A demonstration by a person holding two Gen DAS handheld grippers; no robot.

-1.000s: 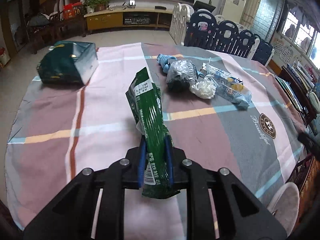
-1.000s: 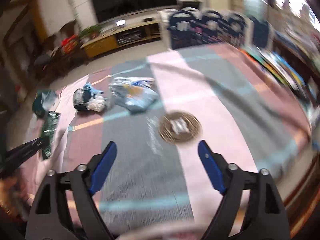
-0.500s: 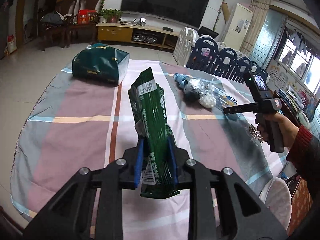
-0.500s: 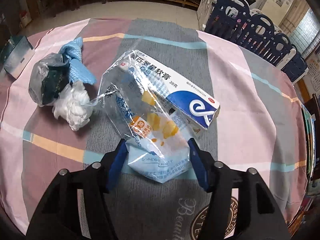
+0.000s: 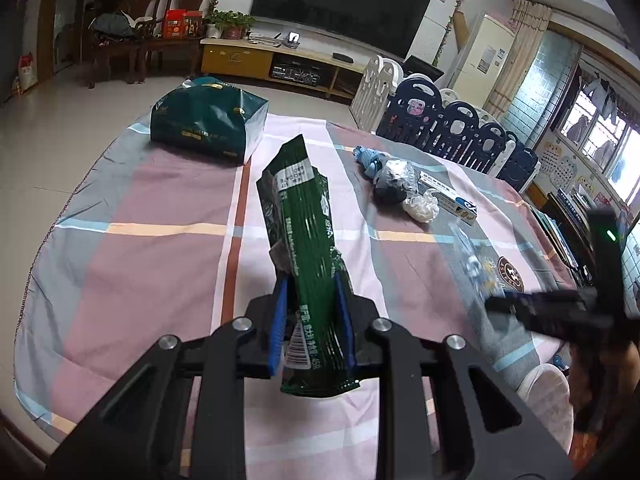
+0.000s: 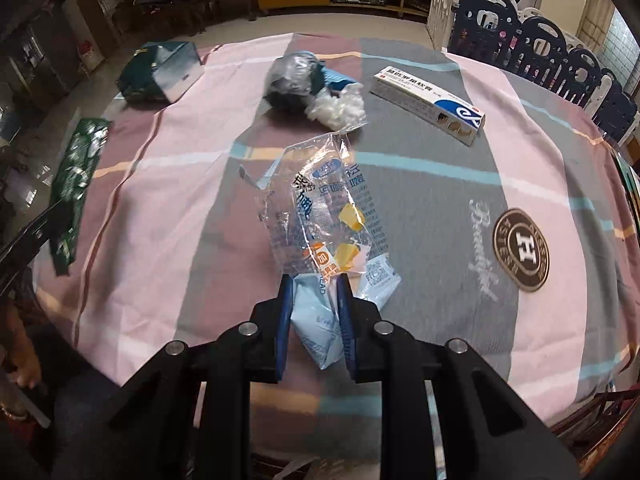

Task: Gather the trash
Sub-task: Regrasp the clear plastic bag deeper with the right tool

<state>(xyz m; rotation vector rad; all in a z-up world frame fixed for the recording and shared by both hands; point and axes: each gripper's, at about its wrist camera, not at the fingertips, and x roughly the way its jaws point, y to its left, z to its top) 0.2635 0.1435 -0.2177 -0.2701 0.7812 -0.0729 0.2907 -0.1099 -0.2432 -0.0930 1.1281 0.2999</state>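
two pieces of litter are now off the checked pink, grey and mauve tablecloth (image 6: 460, 208) at once. the left gripper (image 5: 311, 320) is clamped, as it was a second ago, on the lower part of a long, crinkled dark green foil snack packet (image 5: 308, 248), which stands up and away from the blue fingers, clear of the cloth. the right gripper (image 6: 314, 316), wide open and swinging in a second ago and straddling its target half a second ago, has now closed on the pale blue bottom end of a clear plastic wrapper with blue print and yellow patches (image 6: 324, 216); the wrapper appears lifted and has come away from the white and blue cardboard tube box (image 6: 428, 104) it was lying against.

that grab means both tools are full, so the next sensible step, by the look of it, is to carry both loads to wherever the trash goes; no bin shows in either view.

still on the table, toward the far side, are a crumpled grey-black plastic bag (image 6: 292, 80), a wad of white tissue or film (image 6: 340, 108) touching it, a scrap of light blue cloth (image 5: 368, 158) beside them and the tube box to their right. a dark green gift bag lying on its side (image 5: 208, 120) sits at the far left; it could plausibly serve as the collecting bag. the thin wrapper looks floppy and could slip from a shallow pinch.
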